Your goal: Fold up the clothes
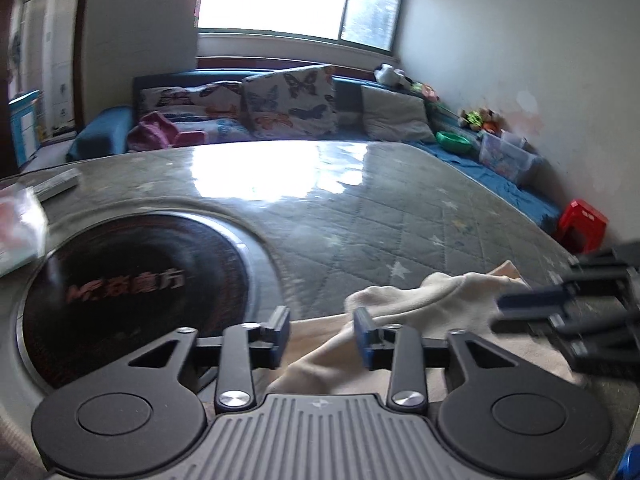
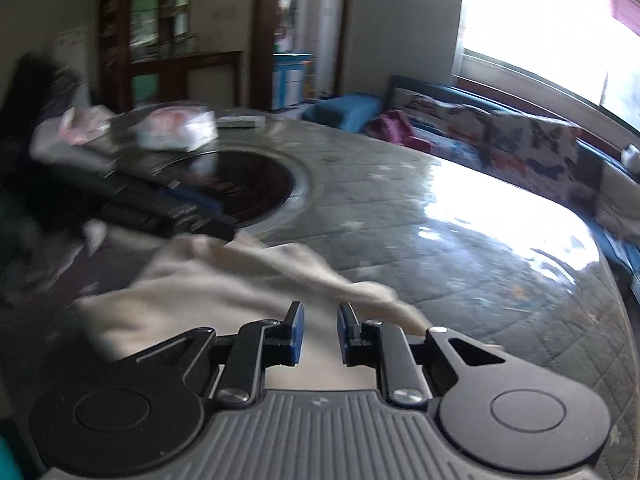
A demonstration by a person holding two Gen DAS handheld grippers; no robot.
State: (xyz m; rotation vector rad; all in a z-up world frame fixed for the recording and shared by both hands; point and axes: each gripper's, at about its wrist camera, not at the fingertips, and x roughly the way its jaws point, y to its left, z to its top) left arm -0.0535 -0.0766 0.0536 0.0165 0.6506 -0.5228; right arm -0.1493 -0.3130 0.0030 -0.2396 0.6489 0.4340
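Note:
A cream garment (image 1: pixel 440 300) lies crumpled on the near edge of the glass-topped table (image 1: pixel 400 220). My left gripper (image 1: pixel 323 334) stands open above it; a fold of the cloth runs under the gap and neither pad presses on it. The right gripper (image 1: pixel 520 304) comes in blurred from the right, over the same cloth. In the right wrist view the garment (image 2: pixel 200 292) spreads to the left, with a ridge drawn towards my right gripper (image 2: pixel 320 334). Its jaws stand narrow with cream cloth filling the gap, shut on it. The left gripper (image 2: pixel 180 208) shows as a dark blur beyond.
A round black hob (image 1: pixel 132 280) is set into the table at the left. A plastic bag (image 1: pixel 16 232) and a flat dark object (image 1: pixel 56 184) lie at its far left. Behind stand a sofa with butterfly cushions (image 1: pixel 288 100) and a red stool (image 1: pixel 580 224).

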